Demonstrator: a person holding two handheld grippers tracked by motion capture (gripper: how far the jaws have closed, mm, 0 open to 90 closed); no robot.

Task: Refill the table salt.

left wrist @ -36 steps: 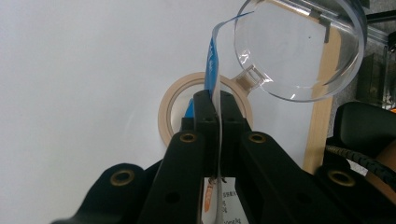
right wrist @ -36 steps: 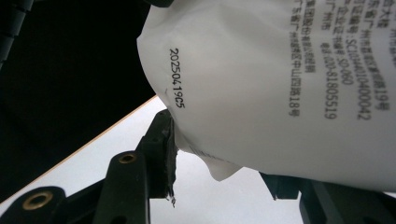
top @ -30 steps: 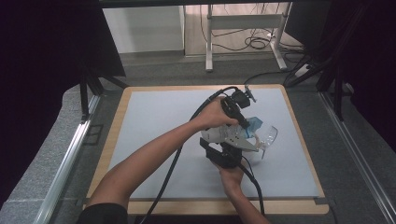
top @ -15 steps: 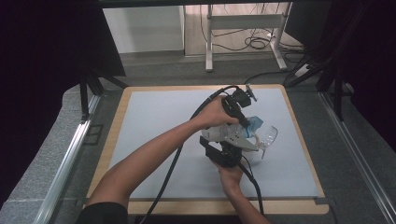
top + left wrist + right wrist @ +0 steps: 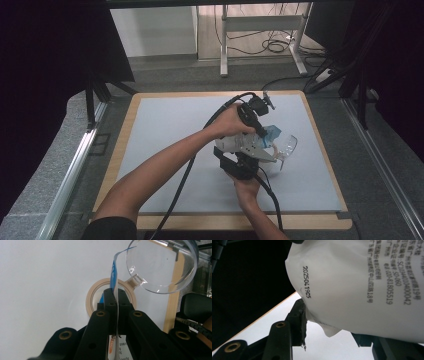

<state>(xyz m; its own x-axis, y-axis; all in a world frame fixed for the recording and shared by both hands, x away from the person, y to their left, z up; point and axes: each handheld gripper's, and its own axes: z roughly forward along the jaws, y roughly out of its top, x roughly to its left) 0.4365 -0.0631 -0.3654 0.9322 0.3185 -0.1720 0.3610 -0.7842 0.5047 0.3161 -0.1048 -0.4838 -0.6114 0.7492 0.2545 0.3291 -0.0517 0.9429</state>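
White plastic pouch with black print and a blue edge is the thing both claws are busy with; it hangs just above the pale grey surface, right next to a clear round-bowled glass lying on its side there. Left claw is pinched tight together on the pouch's thin top edge, blue strip sticking out past the tips; in the left gripper view you can also see a tan tape ring flat on the surface straight beyond the pouch, touching or nearly touching the glass's stem end, can't say which. Right claw sits under the pouch's fat lower end, jaws partway apart with the bulging bag between them; one pad presses the pouch's side, the other is mostly hidden behind the bag, so it looks clamped on it. From the high view the left hand is on the far side of the pouch and the right hand on the near side; cables trail back from both.
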